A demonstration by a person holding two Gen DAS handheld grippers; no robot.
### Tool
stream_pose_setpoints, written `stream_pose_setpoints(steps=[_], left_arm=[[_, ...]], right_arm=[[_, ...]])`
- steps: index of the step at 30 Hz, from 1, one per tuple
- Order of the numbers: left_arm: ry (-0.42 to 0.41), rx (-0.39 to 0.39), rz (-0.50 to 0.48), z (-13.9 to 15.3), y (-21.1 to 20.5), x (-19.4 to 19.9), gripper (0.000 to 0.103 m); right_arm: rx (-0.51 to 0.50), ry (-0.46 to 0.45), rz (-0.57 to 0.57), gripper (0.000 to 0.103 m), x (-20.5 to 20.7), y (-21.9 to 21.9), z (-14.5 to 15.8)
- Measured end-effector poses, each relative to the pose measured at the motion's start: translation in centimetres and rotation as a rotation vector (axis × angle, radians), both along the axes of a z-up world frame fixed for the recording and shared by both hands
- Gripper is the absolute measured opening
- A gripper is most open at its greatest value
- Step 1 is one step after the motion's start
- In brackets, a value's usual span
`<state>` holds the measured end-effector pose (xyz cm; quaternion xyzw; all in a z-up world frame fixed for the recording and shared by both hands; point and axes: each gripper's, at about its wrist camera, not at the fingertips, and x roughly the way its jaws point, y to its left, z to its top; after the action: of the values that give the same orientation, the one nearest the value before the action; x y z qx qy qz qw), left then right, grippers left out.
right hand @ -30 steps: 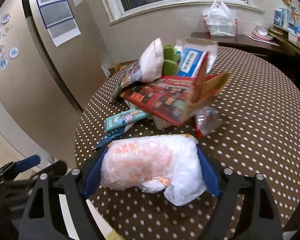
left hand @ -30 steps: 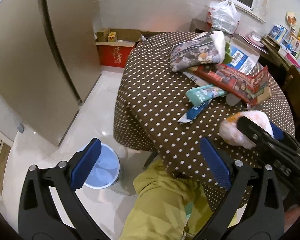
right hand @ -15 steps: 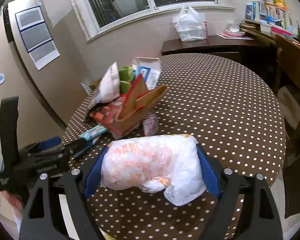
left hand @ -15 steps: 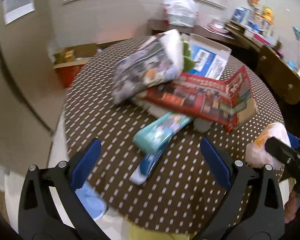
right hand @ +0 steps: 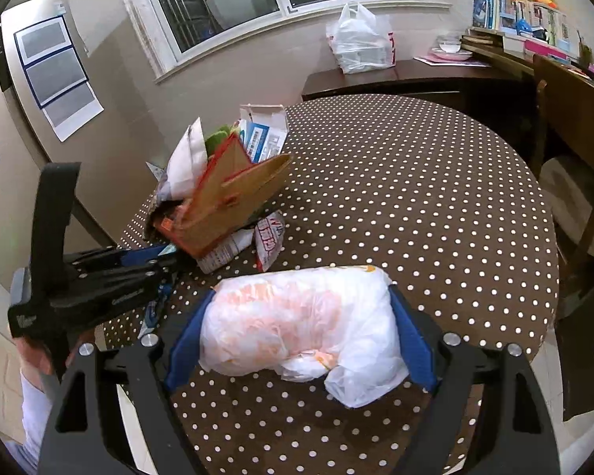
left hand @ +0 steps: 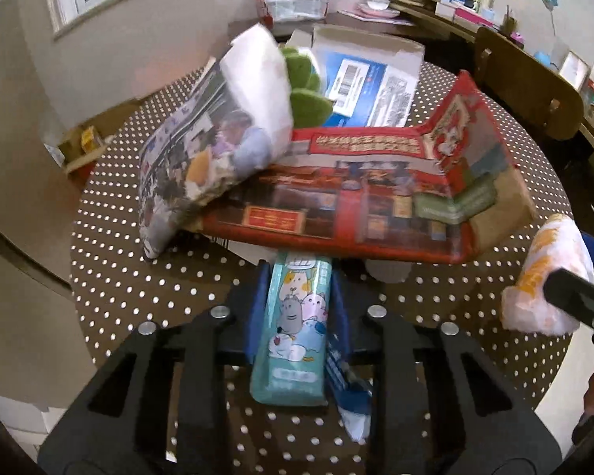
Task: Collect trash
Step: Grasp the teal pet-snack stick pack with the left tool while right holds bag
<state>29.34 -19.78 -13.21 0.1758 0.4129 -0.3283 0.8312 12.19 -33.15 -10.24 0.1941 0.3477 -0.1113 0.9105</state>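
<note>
My left gripper (left hand: 297, 281) is shut on a teal cartoon-printed packet (left hand: 295, 332) lying on the polka-dot table (left hand: 146, 273), with a blue wrapper (left hand: 348, 392) beside its right finger. Just beyond lies a flattened red carton (left hand: 376, 198) under a printed white bag (left hand: 217, 138). My right gripper (right hand: 301, 316) is shut on a crumpled white and orange plastic bag (right hand: 297, 324) above the table (right hand: 435, 198). That bag also shows in the left wrist view (left hand: 542, 277). The left gripper shows in the right wrist view (right hand: 99, 277) at the pile's near edge.
A green item (left hand: 305, 91) and an open blue and white box (left hand: 360, 71) lie behind the carton. Small white wrappers (right hand: 253, 245) lie by the carton. A full plastic bag (right hand: 360, 43) sits on a side counter. A wooden chair (right hand: 574, 130) stands at the right.
My left gripper moved forward over the table and closed on the teal packet. My right gripper kept hold of the plastic bag and shifted right.
</note>
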Motion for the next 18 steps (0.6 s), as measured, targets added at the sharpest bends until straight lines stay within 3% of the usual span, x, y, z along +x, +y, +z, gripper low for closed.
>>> stream_pose_setpoints(steps=[9, 18], left_arm=[[0.121, -0.083, 0.059, 0.6, 2.8, -1.9, 0.027], [0.094, -0.106, 0.127, 1.3, 5.5, -5.8, 0.027]], right_arm=[[0.015, -0.022, 0.017, 0.082, -1.3, 0.4, 0.7], [0.022, -0.034, 0.031, 0.082, -2.7, 1.1, 1.1]])
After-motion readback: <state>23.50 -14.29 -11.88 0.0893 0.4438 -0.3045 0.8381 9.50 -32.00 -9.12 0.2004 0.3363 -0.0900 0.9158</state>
